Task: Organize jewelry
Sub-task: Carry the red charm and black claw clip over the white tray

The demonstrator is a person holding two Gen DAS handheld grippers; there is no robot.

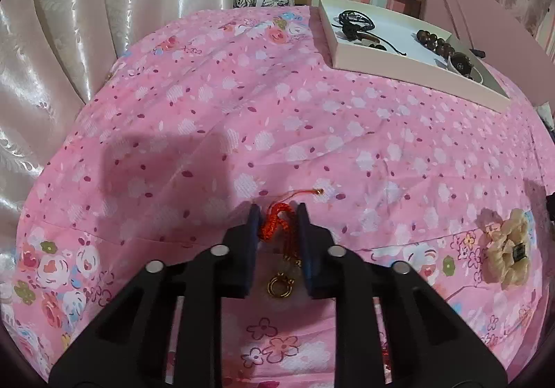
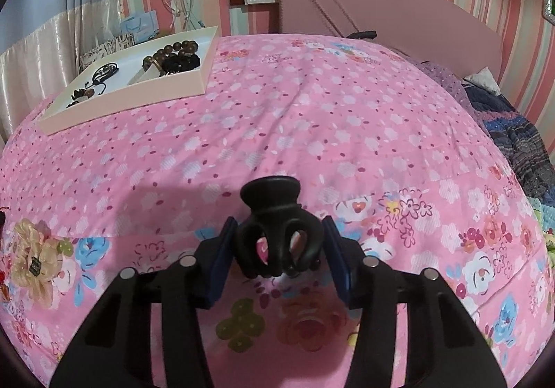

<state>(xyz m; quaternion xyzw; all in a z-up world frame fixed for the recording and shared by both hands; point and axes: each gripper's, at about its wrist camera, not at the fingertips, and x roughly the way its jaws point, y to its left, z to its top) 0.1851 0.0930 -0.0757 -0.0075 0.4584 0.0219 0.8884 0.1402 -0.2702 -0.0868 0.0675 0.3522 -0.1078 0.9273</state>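
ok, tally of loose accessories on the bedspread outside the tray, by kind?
Red cord charm, between left fingers: 1
Black claw clip, between right fingers: 1
Beige flower hair clip, lying free: 1
Total: 3

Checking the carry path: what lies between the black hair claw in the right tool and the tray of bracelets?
Only bare pink floral bedspread lies between the black hair claw and the tray, as the right wrist view shows.
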